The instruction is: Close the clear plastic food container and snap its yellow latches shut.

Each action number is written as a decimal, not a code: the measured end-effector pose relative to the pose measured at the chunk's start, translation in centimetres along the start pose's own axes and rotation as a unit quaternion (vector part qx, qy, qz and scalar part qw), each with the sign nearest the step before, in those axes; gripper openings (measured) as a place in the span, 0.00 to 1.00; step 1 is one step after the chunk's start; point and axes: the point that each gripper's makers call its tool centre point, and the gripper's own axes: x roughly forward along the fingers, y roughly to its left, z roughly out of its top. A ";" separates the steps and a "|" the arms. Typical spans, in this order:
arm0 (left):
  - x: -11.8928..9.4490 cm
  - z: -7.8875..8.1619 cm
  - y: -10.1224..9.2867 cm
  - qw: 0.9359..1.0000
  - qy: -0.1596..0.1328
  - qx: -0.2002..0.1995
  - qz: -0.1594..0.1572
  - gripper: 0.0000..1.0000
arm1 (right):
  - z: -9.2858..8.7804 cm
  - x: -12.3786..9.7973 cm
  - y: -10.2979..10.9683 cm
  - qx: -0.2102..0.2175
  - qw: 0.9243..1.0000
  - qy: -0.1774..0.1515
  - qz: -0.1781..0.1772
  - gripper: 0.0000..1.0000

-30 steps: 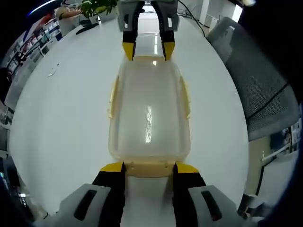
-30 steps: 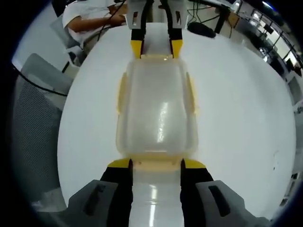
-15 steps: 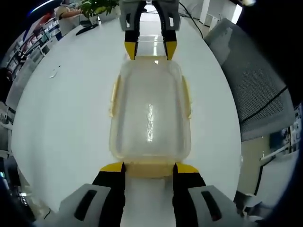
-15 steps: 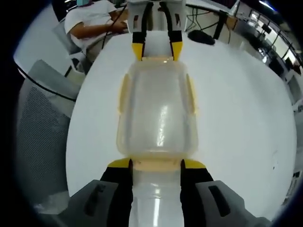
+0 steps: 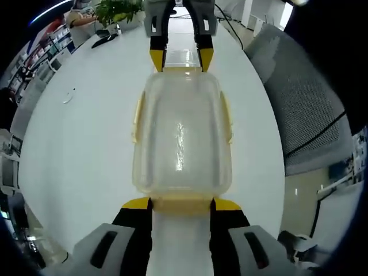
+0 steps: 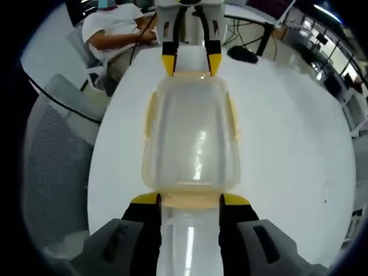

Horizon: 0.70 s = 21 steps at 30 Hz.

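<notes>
On the white table (image 5: 75, 144), the container (image 5: 181, 138) is set lengthwise between the two hand-held grippers, with its lid already seated on the base. This placement appears deliberate: one short end is presented to each hand-held gripper, so that both end latches can be worked from opposite sides while the box is kept from sliding.

In the left gripper view, the left hand-held gripper (image 5: 181, 203) is held spread, its jaws standing to either side of the near end latch (image 5: 181, 204) and close against the container's end wall. Nothing is pinched between them. The right hand-held gripper (image 5: 181, 57) is seen at the far end, also spread, with its yellow tips at the far rim.

In the right gripper view, the right hand-held gripper (image 6: 190, 199) is likewise spread about its near latch (image 6: 190, 200), and the left hand-held gripper (image 6: 190, 62) is seen at the opposite end. Whether the tips actually bear on the plastic cannot be told.

The yellow side latches (image 5: 138, 118) lie along the long walls; it is judged, not confirmed, that they are folded down. Whether the end latches are fully snapped cannot be determined.
</notes>
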 end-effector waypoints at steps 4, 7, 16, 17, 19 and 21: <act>-0.7 0.8 -0.1 1.000 -0.007 0.002 0.006 0.32 | -0.2 -0.9 0.2 -0.001 1.000 -0.004 -0.005 0.35; -1.0 1.6 -0.1 1.000 -0.011 0.003 0.009 0.32 | -0.5 -1.6 0.2 -0.001 1.000 -0.006 -0.007 0.35; -1.5 4.1 -0.2 1.000 -0.015 0.010 0.005 0.32 | -2.0 -3.6 0.7 0.006 1.000 -0.008 -0.008 0.35; -1.6 4.4 -0.1 1.000 -0.015 0.011 0.004 0.32 | -2.1 -3.8 0.7 0.007 1.000 -0.008 -0.008 0.35; -1.6 5.1 -0.1 1.000 -0.015 0.014 0.003 0.32 | -2.6 -4.3 0.8 0.010 1.000 -0.007 -0.008 0.35; -1.6 5.7 -0.1 1.000 -0.016 0.015 0.002 0.32 | -3.1 -4.7 0.9 0.012 1.000 -0.006 -0.009 0.35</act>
